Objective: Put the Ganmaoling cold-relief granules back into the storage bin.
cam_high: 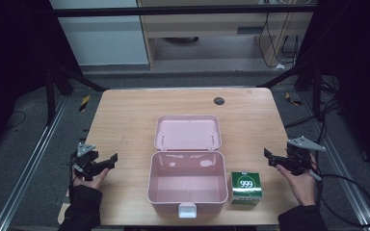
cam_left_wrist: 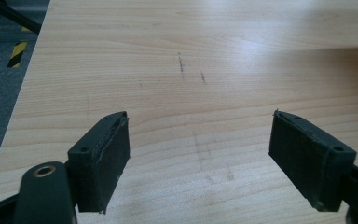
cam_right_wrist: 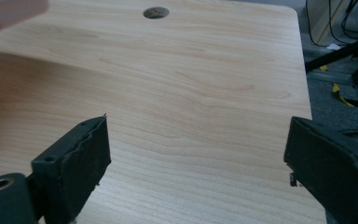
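green box marked "999", beside open pink case

My pink box sits open near the worktop's front edge, empty, lid laid back flat behind it. A green-and-white carton stands just beside its right wall.

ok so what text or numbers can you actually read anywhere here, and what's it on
"999" in a white circle on top of the green box, right of the open pink case.
Small print on the green box's front face: too small to read.
No readable text on the pink case, the table or either claw.
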